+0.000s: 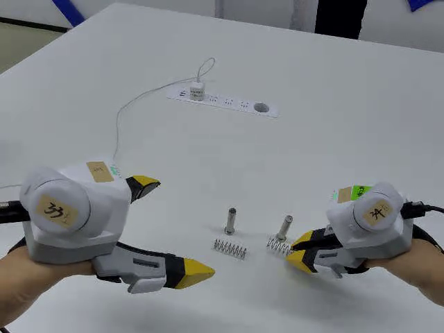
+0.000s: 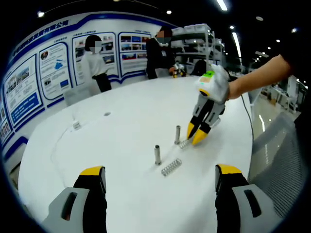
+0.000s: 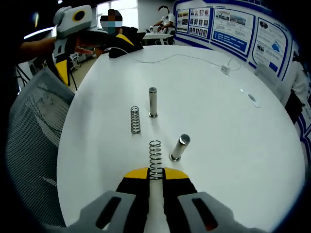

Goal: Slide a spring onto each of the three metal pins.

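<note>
White workbench [image 1: 333, 125] stretches away with a power strip [image 1: 223, 103] at its far side, and the work sits close in front of the person. Two metal pins show, not three: the nearer pin [image 3: 178, 148] stands just beside the right gripper [image 3: 155, 174], and the other pin [image 3: 152, 102] stands upright a little beyond it. The right gripper has its jaws pinched together on one end of a spring [image 3: 155, 158]. Most of the coil juts out ahead of the tips, free to be threaded over a pin head, which is likely why it is gripped at the end. Whether the coil is lifted off the surface or resting on it I cannot tell. A second spring [image 3: 135, 119] lies flat near the other pin, untouched. The left gripper [image 1: 170, 227] hovers well apart with its jaws spread wide and nothing between them, probably poised to steady a pin or fetch the second spring. No pin wears a spring yet, so the job looks barely begun.
</note>
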